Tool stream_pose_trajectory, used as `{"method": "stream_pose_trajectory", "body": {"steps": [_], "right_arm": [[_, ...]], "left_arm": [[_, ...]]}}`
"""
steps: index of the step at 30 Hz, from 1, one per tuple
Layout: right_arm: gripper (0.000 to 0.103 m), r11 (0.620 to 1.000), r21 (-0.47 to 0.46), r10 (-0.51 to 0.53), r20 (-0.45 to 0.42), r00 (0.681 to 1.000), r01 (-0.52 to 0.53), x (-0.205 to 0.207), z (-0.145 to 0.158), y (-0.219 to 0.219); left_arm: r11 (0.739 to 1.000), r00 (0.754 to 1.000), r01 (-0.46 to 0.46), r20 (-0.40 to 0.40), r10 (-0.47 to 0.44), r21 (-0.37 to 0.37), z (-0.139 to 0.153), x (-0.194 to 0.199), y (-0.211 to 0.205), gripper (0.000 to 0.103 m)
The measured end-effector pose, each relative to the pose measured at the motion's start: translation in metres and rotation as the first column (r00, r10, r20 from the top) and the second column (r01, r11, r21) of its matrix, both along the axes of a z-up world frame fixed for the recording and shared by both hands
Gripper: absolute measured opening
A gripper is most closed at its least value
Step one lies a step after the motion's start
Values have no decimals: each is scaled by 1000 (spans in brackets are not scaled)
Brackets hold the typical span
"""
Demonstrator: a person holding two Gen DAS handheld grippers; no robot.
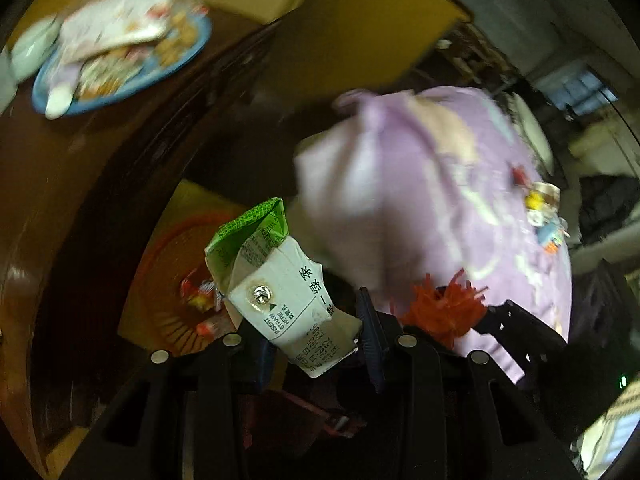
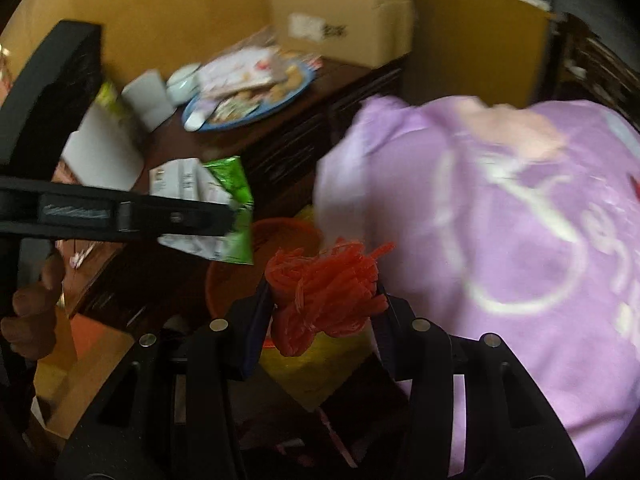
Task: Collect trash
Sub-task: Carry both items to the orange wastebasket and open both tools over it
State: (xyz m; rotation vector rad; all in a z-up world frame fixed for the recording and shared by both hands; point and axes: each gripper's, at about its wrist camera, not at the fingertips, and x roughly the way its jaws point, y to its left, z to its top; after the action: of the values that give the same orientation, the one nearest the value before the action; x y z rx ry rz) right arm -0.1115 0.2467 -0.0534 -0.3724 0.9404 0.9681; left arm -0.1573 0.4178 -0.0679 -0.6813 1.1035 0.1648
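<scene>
Two pieces of trash are shown in transit above a waste bin. The left claw is closed to a narrow gap on a crumpled green-and-white drink carton, which is pinched near its base with its green top tilted away from the camera. The right claw is closed partway around a bundle of orange-red shredded strands, held between both pads. In the left wrist view an orange bin is seen below and beyond the carton, on the floor beside the dark wooden tabletop; a few small wrappers already lie in its bottom. In the right wrist view the same bin is seen directly behind the bundle. A large lilac printed cloth or bag fills the right side of both views; what it is cannot be told, the frames being blurred. On the tabletop a blue plate heaped with packets and wrappers, a small white bowl and a cardboard box are visible. The task is judged to be partly done: some trash is in the bin and two items are gripped but not yet released. The packets on the plate appear to be left for collection.
</scene>
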Motion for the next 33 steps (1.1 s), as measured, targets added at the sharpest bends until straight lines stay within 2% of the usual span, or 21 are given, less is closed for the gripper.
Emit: {"method": "stream_pose_trajectory", "body": {"steps": [5,10,16,18,25,28,29,31,33], "right_arm": [[47,991,-96,87,-38,996,-90,-9,-41,44],[47,973,-172,143,-73,987,-153,-14,-78,76],[48,965,-186,165,-119,979,-185,-14,-102,92],[48,962,-197,167,-128,978,-190,-14,-110,97],[49,958,-214,160,-154,975,-191,-12,-131,106],[54,963,-209,138,-147,979,-167,-10,-135,106],[56,964,-212,131,-143,981,-159,-8,-136,107],[65,967,-213,116,-127,985,-141,-7,-135,104],[67,967,-212,119,-118,986,-142,-7,-136,105]], "left_arm": [[997,997,-50,-64,46,-58,-41,-3,31,36],[992,989,-95,-118,85,-82,-74,-2,56,36],[992,981,-110,-169,97,-69,-108,3,70,36],[989,977,-120,-187,103,-85,-119,4,73,36],[987,968,-131,-229,107,-90,-140,11,73,37],[986,964,-136,-244,109,-95,-146,16,71,37],[986,962,-141,-248,117,-84,-148,16,72,39],[989,957,-146,-259,132,-37,-145,18,73,69],[988,959,-155,-243,148,-8,-142,19,74,72]]}}
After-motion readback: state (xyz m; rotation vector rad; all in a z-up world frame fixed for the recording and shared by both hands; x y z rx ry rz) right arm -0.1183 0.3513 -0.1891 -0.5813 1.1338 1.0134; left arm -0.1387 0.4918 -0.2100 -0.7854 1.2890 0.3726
